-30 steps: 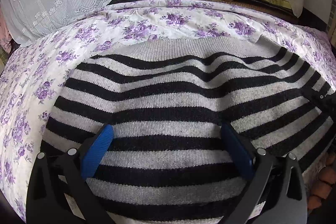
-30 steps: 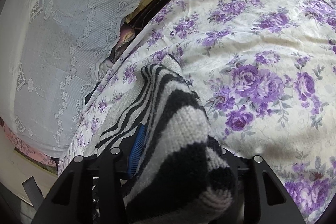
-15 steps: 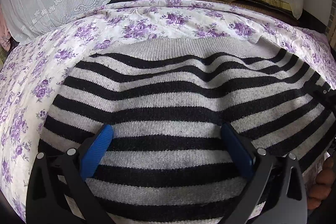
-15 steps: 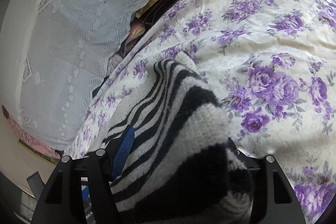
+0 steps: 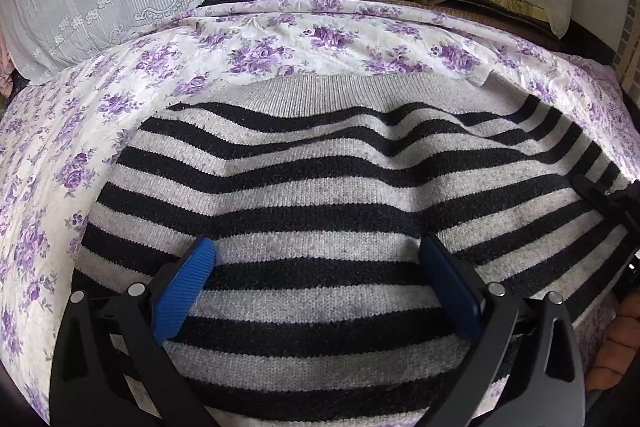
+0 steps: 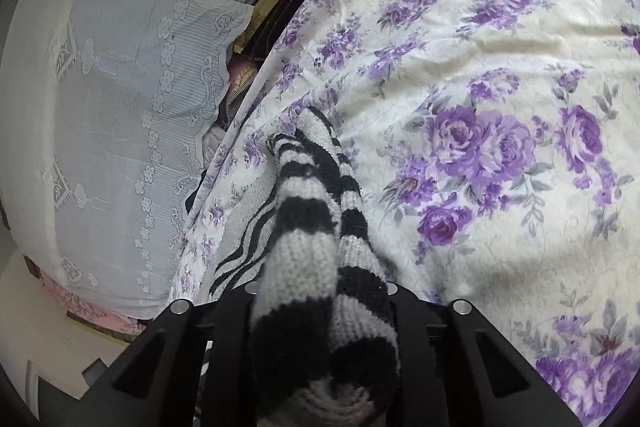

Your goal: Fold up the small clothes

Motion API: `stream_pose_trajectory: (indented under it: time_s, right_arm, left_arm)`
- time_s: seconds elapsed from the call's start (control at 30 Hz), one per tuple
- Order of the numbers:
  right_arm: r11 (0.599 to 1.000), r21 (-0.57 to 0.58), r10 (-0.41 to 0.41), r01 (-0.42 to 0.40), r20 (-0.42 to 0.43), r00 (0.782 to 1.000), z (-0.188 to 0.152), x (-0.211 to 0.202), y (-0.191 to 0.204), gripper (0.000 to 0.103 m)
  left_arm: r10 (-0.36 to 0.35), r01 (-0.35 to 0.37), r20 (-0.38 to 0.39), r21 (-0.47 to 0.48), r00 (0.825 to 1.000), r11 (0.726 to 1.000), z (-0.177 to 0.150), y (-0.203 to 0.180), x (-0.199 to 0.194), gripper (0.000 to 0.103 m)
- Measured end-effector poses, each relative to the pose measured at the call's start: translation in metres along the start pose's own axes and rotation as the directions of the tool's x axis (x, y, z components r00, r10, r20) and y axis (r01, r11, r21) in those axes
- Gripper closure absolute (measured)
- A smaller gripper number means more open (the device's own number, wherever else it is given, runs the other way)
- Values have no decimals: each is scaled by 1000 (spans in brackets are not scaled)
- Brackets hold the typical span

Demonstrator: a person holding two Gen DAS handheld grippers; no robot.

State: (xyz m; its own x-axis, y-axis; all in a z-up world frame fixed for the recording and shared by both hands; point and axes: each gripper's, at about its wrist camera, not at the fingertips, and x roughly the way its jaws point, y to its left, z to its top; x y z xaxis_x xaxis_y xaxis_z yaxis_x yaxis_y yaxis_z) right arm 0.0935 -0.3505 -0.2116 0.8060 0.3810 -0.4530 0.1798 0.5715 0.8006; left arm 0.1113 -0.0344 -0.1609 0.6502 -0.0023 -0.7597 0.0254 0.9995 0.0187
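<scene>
Knitted striped sweater (image 5: 320,195) bunched in closing right fingers (image 6: 256,287), left fingers (image 5: 182,287) apart.

My left gripper (image 5: 316,283) points steeply down with its blue pads (image 5: 182,291) spread wide apart, nothing pinched between them. My right gripper (image 6: 320,311) tilts down more gently, and its jaws are closing on a bunched fold of the striped sweater (image 6: 312,251) that fills the gap between them. At the near right edge of the left view, fingers of my hand (image 5: 622,343) show.
</scene>
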Motion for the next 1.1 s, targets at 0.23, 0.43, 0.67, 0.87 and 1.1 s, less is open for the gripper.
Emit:
stream_pose_trajectory:
  time_s: [0.23, 0.43, 0.67, 0.87, 1.1]
  right_arm:
    - [990, -133, -50, 55, 41, 998, -2, -2, 23, 85]
    - [960, -264, -69, 91, 92, 993, -6, -10, 47, 86]
    - [932, -334, -106, 142, 122, 987, -11, -14, 73, 86]
    - [904, -397, -109, 158, 144, 984, -21, -19, 107, 85]
    - [857, -499, -66, 128, 140, 988, -48, -18, 160, 85]
  left_arm:
    - [-10, 9, -36, -25, 999, 1000, 19, 24, -2, 17]
    - [65, -65, -58, 11, 996, 998, 26, 50, 3, 23]
    - [97, -98, 36, 9, 995, 995, 26, 86, -42, 16]
    - [41, -39, 34, -69, 999, 997, 34, 125, -53, 12]
    - [-30, 29, -16, -53, 999, 998, 46, 115, -21, 12]
